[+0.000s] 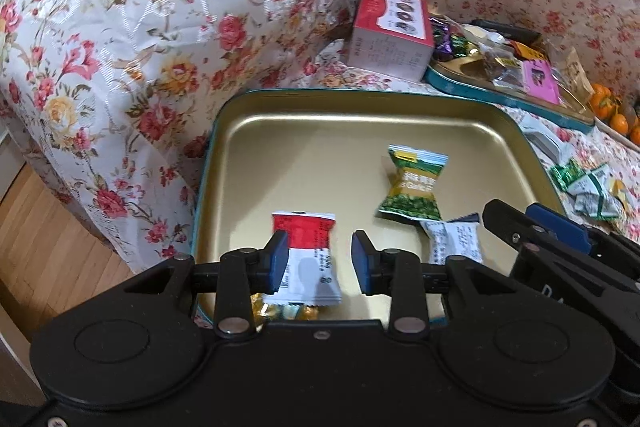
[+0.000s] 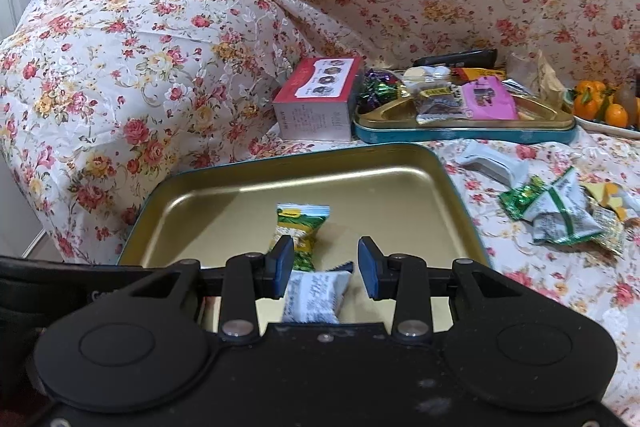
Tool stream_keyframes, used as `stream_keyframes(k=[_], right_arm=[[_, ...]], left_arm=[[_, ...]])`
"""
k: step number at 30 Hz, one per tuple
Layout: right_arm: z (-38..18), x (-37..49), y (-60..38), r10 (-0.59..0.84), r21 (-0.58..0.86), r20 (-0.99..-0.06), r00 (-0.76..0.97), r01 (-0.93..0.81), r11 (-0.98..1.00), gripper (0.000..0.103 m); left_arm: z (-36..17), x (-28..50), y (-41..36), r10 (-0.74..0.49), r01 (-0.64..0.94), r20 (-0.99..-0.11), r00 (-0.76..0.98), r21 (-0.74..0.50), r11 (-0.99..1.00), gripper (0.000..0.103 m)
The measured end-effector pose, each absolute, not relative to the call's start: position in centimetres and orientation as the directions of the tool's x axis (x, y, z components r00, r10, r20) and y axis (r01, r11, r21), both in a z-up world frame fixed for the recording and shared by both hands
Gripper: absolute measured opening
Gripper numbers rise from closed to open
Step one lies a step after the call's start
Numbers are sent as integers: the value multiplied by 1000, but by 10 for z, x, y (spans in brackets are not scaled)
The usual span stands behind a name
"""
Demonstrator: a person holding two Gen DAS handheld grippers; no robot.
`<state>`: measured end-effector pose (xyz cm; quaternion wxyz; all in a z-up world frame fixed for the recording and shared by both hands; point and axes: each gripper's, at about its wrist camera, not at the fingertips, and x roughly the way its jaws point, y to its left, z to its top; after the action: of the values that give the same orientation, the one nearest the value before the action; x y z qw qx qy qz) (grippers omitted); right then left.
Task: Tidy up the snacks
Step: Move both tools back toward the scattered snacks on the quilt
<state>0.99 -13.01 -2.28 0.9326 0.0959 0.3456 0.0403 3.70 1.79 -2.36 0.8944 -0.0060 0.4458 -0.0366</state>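
A gold tin tray (image 1: 320, 115) with a teal rim lies on the floral cloth. In it are a red-and-white packet (image 1: 308, 251), a green garlic-pea packet (image 1: 412, 187) and a white packet (image 1: 456, 239). My left gripper (image 1: 320, 259) hovers open over the red-and-white packet, and its pads do not press it. My right gripper (image 2: 324, 267) hangs open above the white packet (image 2: 316, 297), with the green packet (image 2: 302, 227) just beyond it. The right gripper (image 1: 532, 223) also shows at the tray's right edge in the left wrist view.
A second tin tray (image 2: 464, 137) of mixed sweets stands behind, beside a red box (image 2: 320, 103). Loose green and white wrappers (image 2: 556, 215) lie on the cloth to the right. Oranges (image 2: 600, 103) sit far right. The cloth-draped cushion (image 1: 140, 47) rises on the left, with wood floor (image 1: 40, 227) below.
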Motion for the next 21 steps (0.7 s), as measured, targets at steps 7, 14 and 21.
stream_keyframes(k=[7,14,21], right_arm=[[-21,-13,-152,115,212,-637,762,30,977,38],[-19,-38,-175,77,201,-639,766,70,977,38],[-28,-65,-208,19,193,-661,750,145,971,38]], left_arm=[[-20,23,0,-98,127,-790,606,-26,992,42],[-15,5,-21,-134,204,-772,621,-6,979,43],[-18,-15,-47,-193,314,-770,608,10,949,43]])
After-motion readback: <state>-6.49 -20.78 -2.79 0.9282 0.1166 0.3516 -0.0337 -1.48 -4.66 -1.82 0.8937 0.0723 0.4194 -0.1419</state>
